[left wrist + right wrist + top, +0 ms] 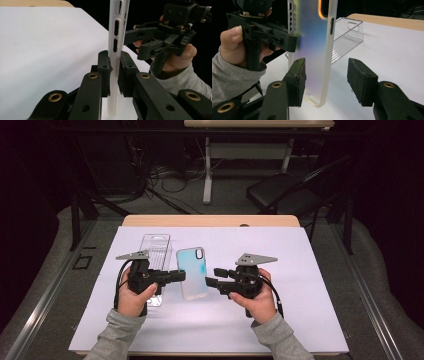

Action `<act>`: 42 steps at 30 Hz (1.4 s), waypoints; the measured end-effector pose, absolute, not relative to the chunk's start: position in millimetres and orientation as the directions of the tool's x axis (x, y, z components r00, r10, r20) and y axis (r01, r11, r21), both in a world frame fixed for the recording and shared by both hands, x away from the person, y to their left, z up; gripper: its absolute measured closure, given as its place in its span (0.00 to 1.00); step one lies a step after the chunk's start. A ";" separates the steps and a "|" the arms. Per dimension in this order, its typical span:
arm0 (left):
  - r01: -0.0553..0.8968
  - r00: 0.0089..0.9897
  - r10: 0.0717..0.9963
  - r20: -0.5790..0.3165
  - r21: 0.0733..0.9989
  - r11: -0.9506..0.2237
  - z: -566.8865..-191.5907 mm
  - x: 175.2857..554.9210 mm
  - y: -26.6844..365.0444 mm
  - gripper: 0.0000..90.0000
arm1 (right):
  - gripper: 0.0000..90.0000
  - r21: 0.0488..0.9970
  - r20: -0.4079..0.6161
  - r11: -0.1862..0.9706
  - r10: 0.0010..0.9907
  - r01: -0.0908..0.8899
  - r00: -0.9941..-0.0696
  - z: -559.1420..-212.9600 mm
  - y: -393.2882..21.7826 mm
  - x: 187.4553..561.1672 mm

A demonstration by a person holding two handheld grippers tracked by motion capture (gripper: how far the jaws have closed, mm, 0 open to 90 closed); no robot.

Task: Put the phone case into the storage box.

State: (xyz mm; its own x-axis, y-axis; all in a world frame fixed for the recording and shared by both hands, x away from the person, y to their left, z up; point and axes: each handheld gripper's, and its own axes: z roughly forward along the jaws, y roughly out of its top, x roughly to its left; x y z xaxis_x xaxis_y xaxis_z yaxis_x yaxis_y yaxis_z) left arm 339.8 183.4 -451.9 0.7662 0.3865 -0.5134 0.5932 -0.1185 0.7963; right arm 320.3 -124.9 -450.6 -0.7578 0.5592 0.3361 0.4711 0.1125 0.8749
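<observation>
A: The left gripper (114, 72) is clamped on one long edge of the phone case (192, 271), holding it between the two hands above the white sheet (300, 270). The right gripper (325, 80) stands open, the other edge between its pads (298, 77) but apart from the far one.

B: Then I'd keep the left steady, centre that edge between the right pads and close squarely, clear of the button slots.

A: Agreed. Hard to tell whether the near pad touches the case's face; the case's lower end is cut off behind the left fingers. The clear plastic box (155, 251) lies beyond them.
</observation>
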 end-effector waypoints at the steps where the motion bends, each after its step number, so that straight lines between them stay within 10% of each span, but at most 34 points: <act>1: 0.593 0.767 0.384 -0.514 0.797 -0.119 -451.6 339.2 182.6 0.91 | 0.55 0.873 0.338 0.115 0.556 0.473 -0.759 -450.7 -124.8 320.3; 42: 0.583 0.793 0.326 -0.514 0.795 -0.165 -454.4 332.1 163.3 0.91 | 0.78 0.862 0.370 0.134 0.493 0.489 -0.787 -453.7 -126.6 321.8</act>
State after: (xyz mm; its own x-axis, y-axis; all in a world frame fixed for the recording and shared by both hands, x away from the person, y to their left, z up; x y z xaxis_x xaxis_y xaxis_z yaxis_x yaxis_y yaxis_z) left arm 332.1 163.3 -454.4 0.7933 0.3262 -0.5141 0.5832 -0.1647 0.7955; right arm 321.8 -126.6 -453.7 -0.7874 0.4932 0.3698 0.4887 0.1338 0.8622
